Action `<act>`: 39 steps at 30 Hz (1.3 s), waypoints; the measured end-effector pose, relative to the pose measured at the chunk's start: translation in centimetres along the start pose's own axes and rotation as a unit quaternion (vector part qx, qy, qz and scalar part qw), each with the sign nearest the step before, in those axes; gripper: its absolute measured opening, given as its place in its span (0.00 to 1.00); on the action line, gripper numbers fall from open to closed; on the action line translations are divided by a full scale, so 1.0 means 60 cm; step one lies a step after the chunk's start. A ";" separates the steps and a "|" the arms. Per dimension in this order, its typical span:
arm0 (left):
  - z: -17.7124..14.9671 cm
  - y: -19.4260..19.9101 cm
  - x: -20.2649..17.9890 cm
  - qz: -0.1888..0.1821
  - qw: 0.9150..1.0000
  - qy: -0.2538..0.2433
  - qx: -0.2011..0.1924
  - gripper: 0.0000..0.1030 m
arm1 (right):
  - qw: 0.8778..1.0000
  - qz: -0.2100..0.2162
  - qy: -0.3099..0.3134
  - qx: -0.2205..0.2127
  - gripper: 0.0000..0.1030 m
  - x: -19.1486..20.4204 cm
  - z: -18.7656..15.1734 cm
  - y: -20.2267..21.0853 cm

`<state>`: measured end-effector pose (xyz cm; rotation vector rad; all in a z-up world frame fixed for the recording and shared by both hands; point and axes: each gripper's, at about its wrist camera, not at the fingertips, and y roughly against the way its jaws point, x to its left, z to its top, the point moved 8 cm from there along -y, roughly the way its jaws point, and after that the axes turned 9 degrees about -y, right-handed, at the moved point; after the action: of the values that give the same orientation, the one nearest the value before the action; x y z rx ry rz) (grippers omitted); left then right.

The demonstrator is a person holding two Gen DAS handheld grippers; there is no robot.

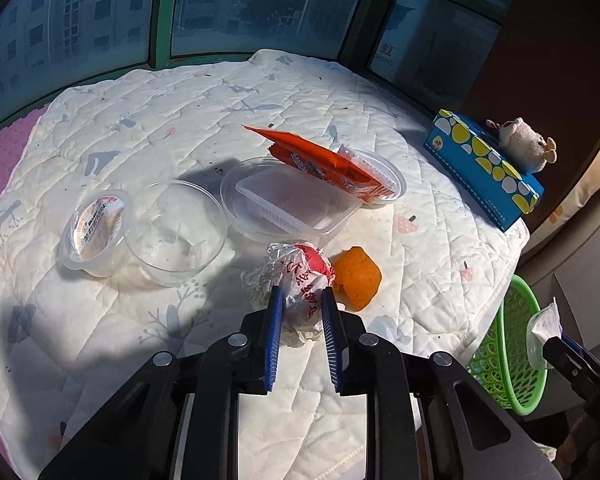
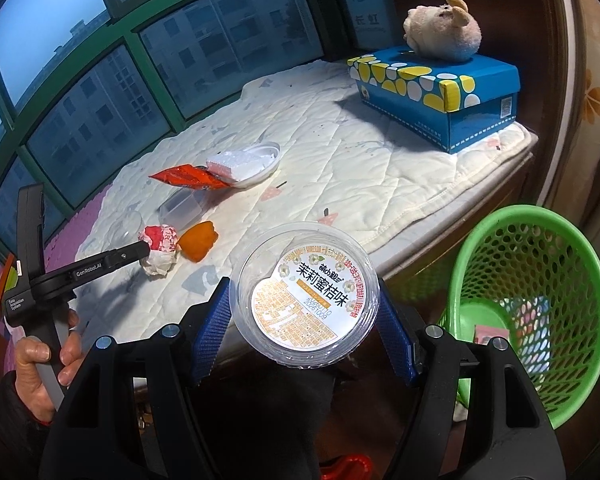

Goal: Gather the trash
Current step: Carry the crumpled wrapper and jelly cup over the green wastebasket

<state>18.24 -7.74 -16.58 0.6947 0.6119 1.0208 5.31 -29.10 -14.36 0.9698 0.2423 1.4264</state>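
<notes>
A crumpled white and red wrapper (image 1: 296, 268) lies on the quilted pad (image 1: 180, 120), and the blue pads of my left gripper (image 1: 300, 300) press it from both sides. The right wrist view shows the same grip on the wrapper (image 2: 160, 248) by the left gripper (image 2: 144, 250). My right gripper (image 2: 302, 296) is shut on a clear plastic cup with a printed lid (image 2: 308, 312), held off the pad's edge beside a green mesh basket (image 2: 532, 280). Papers lie in the basket's bottom. That cup (image 1: 542, 328) shows at the left wrist view's right edge, over the basket (image 1: 508, 352).
On the pad lie an orange peel (image 1: 358, 278), an orange packet (image 1: 324, 160), a clear tray (image 1: 292, 204), a clear bowl (image 1: 176, 232) and a second lidded cup (image 1: 96, 232). A blue tissue box (image 1: 484, 168) with a plush toy (image 1: 520, 142) stands at the right. Windows close off the back.
</notes>
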 end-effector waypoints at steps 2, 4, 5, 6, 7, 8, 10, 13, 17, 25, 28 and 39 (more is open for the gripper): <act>-0.002 0.002 0.000 -0.002 1.000 0.002 -0.001 0.19 | 1.000 -0.001 -0.002 -0.001 0.67 -0.003 0.001 0.001; -0.003 0.005 -0.003 -0.009 1.000 0.003 -0.001 0.18 | 1.000 -0.002 -0.003 -0.003 0.67 -0.005 0.002 0.004; -0.004 0.008 -0.007 -0.013 1.000 0.002 0.000 0.18 | 1.000 -0.002 -0.003 -0.004 0.67 -0.006 0.002 0.005; -0.004 0.013 -0.012 -0.018 1.000 0.000 -0.002 0.18 | 1.000 -0.003 -0.003 -0.006 0.67 -0.007 0.003 0.007; -0.004 0.019 -0.018 -0.020 1.000 -0.005 -0.004 0.18 | 1.000 -0.004 -0.004 -0.008 0.67 -0.010 0.005 0.011; -0.003 0.025 -0.025 -0.023 1.000 -0.009 -0.007 0.18 | 1.000 -0.004 -0.006 -0.010 0.67 -0.013 0.006 0.013; -0.001 0.040 -0.042 -0.037 0.999 -0.016 -0.013 0.18 | 1.000 -0.008 -0.007 -0.017 0.67 -0.020 0.009 0.022; 0.004 0.061 -0.077 -0.060 0.997 -0.033 -0.021 0.18 | 0.999 -0.019 -0.013 -0.025 0.67 -0.040 0.012 0.037; 0.013 0.074 -0.143 -0.099 0.993 -0.059 -0.026 0.18 | 0.998 -0.042 -0.025 -0.039 0.67 -0.080 0.017 0.065; 0.017 0.044 -0.314 -0.159 0.978 -0.136 -0.003 0.18 | 0.991 -0.095 -0.059 -0.068 0.67 -0.184 0.023 0.131; 0.013 0.028 -0.378 -0.175 0.971 -0.164 0.011 0.18 | 0.988 -0.110 -0.076 -0.076 0.67 -0.223 0.020 0.151; -0.025 -0.039 -0.553 -0.208 0.947 -0.239 0.057 0.19 | 0.979 -0.138 -0.123 -0.084 0.67 -0.320 -0.007 0.188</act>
<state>5.24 -38.38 -14.87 0.8364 0.3676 0.4020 -6.73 -47.82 -14.52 0.9233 0.0681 1.0456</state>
